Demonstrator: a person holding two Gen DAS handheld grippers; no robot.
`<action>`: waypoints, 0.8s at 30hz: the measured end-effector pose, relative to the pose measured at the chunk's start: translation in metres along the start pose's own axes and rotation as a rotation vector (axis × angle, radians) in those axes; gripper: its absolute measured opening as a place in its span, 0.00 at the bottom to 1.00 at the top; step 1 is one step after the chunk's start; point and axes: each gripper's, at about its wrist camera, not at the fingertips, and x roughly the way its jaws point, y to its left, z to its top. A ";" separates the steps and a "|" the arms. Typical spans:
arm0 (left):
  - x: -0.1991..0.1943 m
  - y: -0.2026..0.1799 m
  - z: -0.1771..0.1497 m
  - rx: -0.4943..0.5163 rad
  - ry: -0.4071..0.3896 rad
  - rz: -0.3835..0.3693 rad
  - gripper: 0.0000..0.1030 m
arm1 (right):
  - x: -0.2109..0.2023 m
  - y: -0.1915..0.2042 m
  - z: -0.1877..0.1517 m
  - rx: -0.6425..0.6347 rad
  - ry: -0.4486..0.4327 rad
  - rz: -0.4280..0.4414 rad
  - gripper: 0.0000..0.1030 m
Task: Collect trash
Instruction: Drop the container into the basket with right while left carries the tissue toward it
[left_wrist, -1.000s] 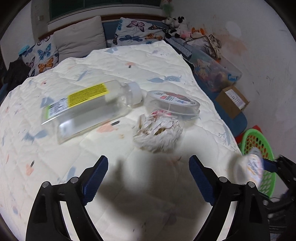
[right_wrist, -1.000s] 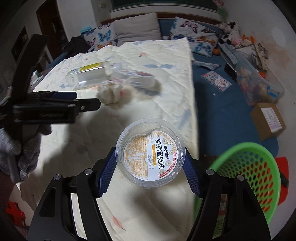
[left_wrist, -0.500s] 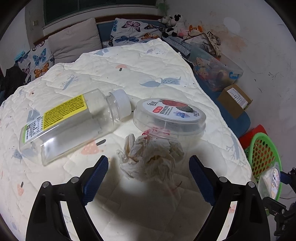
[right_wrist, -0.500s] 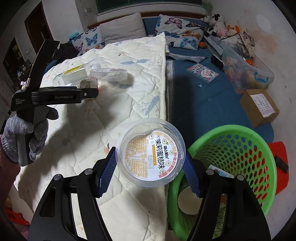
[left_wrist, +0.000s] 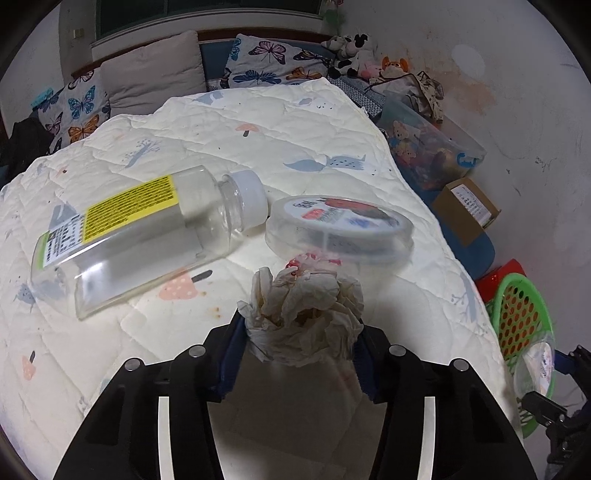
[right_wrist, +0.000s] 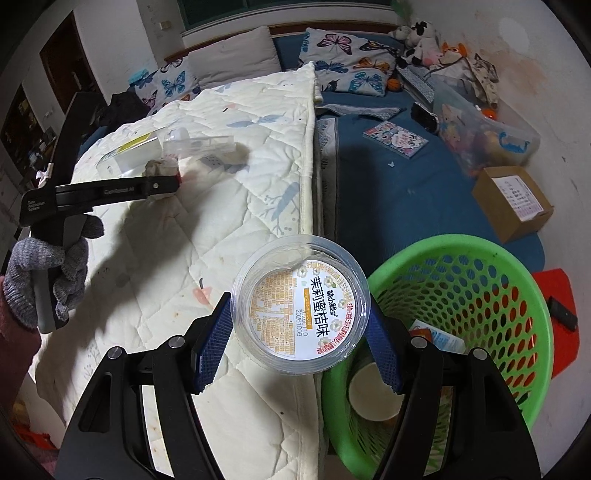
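The left tongs (left_wrist: 301, 354) point steeply down at the quilt (left_wrist: 258, 147) on the bed, their jaws closing on a crumpled paper wad (left_wrist: 304, 317) that sits between the blue pads and is pinched at both sides. In the right wrist view the left tongs (right_wrist: 173, 182) reach in from the left, nearly level across the picture, carried by a hand in a grey knit glove (right_wrist: 48, 280) that wraps the handle; a dark red sleeve shows below it.

Beyond the wad, a clear plastic bottle (left_wrist: 144, 236) with a yellow label lies on its side on the quilt, its white cap just beside a flat clear lidded container (left_wrist: 340, 229).

The right tongs (right_wrist: 299, 332) also point steeply down and pinch a round clear plastic cup (right_wrist: 301, 317) across its width, the printed lid facing the camera. The cup hangs over the edge of the bed, beside the rim of a green perforated basket (right_wrist: 498, 266) on the floor. Inside the basket lie a paper cup (right_wrist: 369, 391) and a white wrapper (right_wrist: 439, 338)
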 end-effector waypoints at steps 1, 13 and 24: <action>-0.004 -0.001 -0.002 0.002 -0.006 -0.004 0.48 | -0.001 0.000 -0.001 0.001 -0.002 0.001 0.66; -0.049 -0.005 -0.033 0.019 -0.016 -0.034 0.47 | -0.027 -0.012 -0.018 0.038 -0.042 -0.011 0.66; -0.071 -0.013 -0.063 0.026 0.035 -0.039 0.47 | -0.044 -0.028 -0.036 0.069 -0.052 -0.035 0.66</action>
